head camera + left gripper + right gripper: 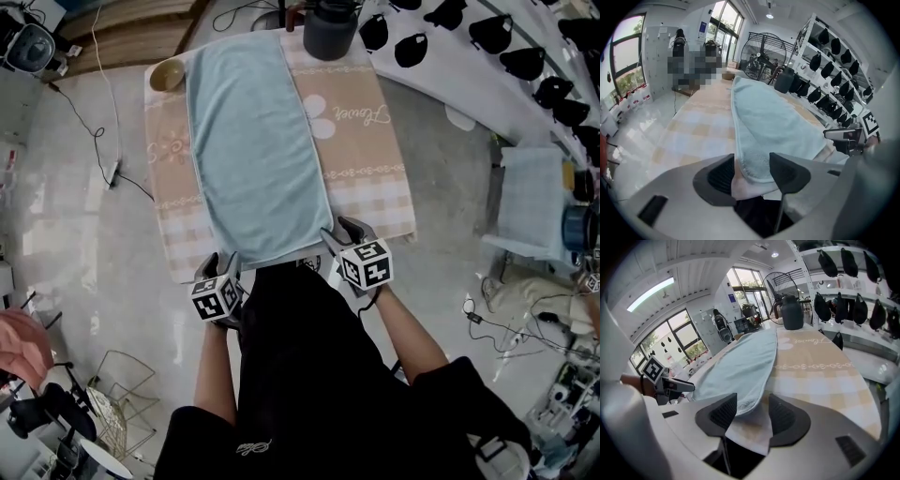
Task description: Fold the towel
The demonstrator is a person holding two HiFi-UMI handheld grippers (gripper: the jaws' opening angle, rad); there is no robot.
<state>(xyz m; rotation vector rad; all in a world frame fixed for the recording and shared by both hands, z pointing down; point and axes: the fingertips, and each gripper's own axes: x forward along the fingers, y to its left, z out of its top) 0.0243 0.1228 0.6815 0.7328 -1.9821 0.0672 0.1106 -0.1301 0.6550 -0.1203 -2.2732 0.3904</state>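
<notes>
Left hand-held gripper [753, 172] and right hand-held gripper [753, 413] both spread, a towel [255, 141] corner between each pair of jaws. Pinch towel only, not the tablecloth [366, 159] beneath.

Head view: dark jug [330, 28] at the table's far edge, top cut off by the picture edge. Towel [253, 150] near corners hidden under left gripper [225, 258] and right gripper [336, 228]. Middle of the table's near edge covered by the person's body. Script on tablecloth [375, 178] too small to read. Dark shelf items [410, 49], kind unclear, some cropped.
</notes>
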